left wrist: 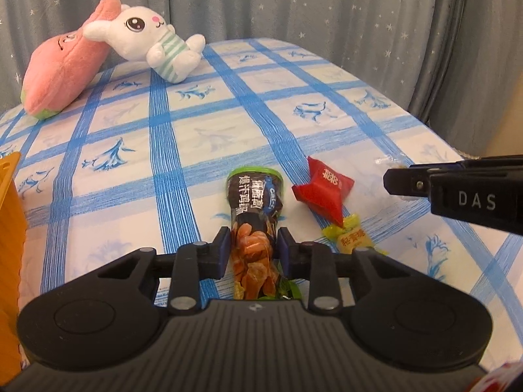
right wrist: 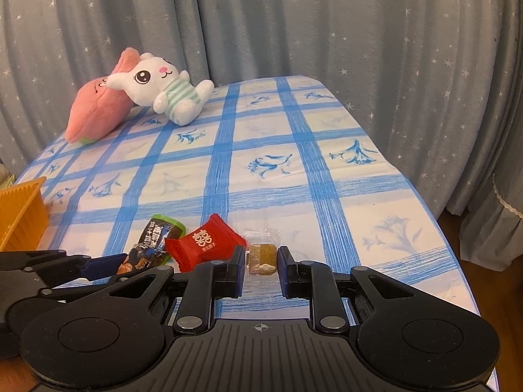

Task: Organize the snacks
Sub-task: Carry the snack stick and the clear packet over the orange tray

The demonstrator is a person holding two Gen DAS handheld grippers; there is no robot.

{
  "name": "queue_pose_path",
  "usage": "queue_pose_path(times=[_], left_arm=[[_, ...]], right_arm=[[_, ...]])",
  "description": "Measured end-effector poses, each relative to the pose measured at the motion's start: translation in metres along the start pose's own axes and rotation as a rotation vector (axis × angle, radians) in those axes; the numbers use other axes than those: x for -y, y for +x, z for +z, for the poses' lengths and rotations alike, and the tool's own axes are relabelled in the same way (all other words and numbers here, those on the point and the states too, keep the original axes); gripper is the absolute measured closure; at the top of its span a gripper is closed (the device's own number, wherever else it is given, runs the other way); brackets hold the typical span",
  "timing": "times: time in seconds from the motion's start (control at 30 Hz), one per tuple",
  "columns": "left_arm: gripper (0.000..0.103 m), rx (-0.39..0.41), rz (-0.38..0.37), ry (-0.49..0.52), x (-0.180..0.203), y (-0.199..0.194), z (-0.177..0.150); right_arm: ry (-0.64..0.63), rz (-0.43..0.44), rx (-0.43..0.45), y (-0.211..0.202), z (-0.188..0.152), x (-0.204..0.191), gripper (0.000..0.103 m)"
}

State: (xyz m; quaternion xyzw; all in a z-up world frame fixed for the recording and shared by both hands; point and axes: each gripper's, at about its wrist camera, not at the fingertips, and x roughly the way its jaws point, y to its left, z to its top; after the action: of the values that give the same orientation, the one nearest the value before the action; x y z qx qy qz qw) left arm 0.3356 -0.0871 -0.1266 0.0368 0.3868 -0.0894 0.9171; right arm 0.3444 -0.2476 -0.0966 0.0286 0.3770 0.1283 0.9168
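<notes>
Glossy foil packet (left wrist: 253, 215), plush rabbit (left wrist: 153, 39)

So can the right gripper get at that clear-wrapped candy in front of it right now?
Probably yes. The right gripper already has its fingers either side of the clear-wrapped candy with a gap left, and nothing lies between them. The red packet sits close to the left finger but looks clear of it.

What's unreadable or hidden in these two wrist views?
- Orange container: cut off by the left edge in both views; its contents are unseen.
- Dark snack pouch: its lower end is hidden behind the left gripper body in the left wrist view.
- Yellow candy: partly covered by the red packet; missing from the right wrist view.
- Clear-wrapped candy: whether the right gripper pads touch it is unclear.
</notes>
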Motion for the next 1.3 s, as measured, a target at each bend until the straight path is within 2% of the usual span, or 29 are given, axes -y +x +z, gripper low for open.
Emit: queue_pose_path(times=[0.27, 0.53, 1.0, 1.3], left_arm=[[0.077, 0.025, 0.009, -0.029, -0.006, -0.019, -0.006], [0.077, 0.074, 0.019, -0.089, -0.022, -0.068, -0.005], [0.077, 0.134, 0.073, -0.122, -0.072, -0.151, -0.024], [0.077, 0.149, 0.112, -0.185, -0.114, -0.181, -0.037]], right_arm=[[-0.011, 0.004, 0.003, -0.004, 0.0, -0.003, 0.082], [-0.045, 0.025, 0.016, -0.025, 0.0, -0.023, 0.082], [-0.1, 0.135, 0.089, -0.074, 0.003, -0.095, 0.082], [-0.194, 0.224, 0.104, -0.079, -0.008, -0.16, 0.082]])
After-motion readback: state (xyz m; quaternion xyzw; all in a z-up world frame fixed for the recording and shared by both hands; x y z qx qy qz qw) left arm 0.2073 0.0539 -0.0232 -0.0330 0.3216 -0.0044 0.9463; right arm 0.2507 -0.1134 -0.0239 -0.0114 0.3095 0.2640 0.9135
